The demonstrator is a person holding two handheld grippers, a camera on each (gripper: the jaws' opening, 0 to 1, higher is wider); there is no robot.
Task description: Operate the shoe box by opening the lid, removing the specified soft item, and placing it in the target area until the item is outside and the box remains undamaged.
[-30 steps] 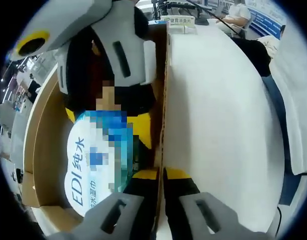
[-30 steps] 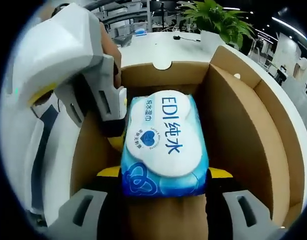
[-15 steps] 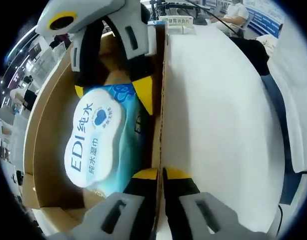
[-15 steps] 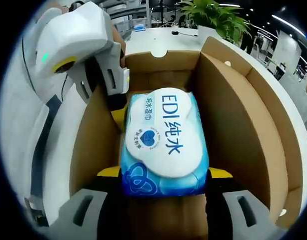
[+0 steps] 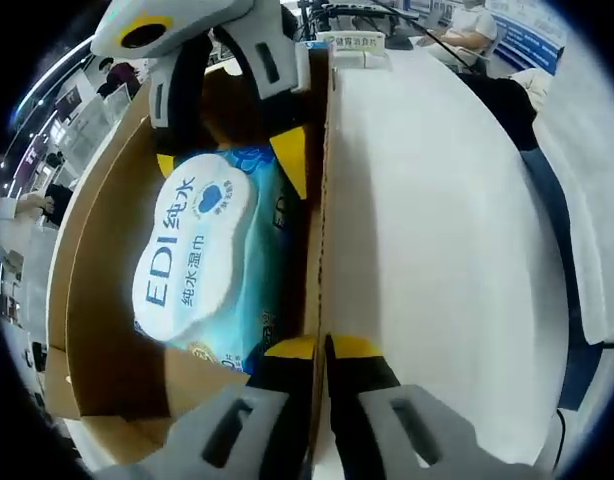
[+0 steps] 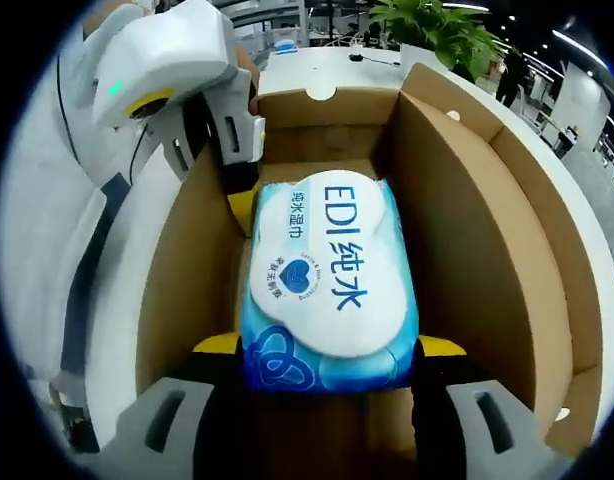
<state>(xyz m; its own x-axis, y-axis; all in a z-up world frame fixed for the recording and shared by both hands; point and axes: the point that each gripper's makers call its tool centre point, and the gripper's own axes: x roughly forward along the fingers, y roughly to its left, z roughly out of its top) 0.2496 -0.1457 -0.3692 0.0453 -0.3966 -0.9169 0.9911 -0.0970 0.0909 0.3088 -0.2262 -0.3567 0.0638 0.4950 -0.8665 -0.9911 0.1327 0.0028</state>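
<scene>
The white surface (image 5: 447, 250) carried the open cardboard shoe box (image 6: 487, 230), which stood with its lid folded back against the far side; a notched flap edge showed at the box's far end in the right gripper view. Beyond the surface's far edge stood a potted plant (image 6: 437, 25).

Inside the box, the wet wipes pack (image 6: 332, 285) was the task item. It was a soft blue pack with a white label flap printed "EDI" and Chinese characters. It sat between the box walls, raised toward the opening; whether it touched the box floor could not be told.

The right tongs (image 6: 327, 350) gripped the near end of the pack: the yellow-tipped black pads pressed against both of its sides, the jaws standing about as wide apart as the pack. In the left gripper view the same tongs (image 5: 232, 165) entered from the top and held the pack (image 5: 202, 265) at its far end.

The left tongs (image 5: 320, 350) were closed nearly together on the upper edge of the box's side wall (image 5: 322, 230), one pad on each face of the cardboard. In the right gripper view the left tongs (image 6: 232, 175) appeared at the box's left wall, near its far corner.
</scene>
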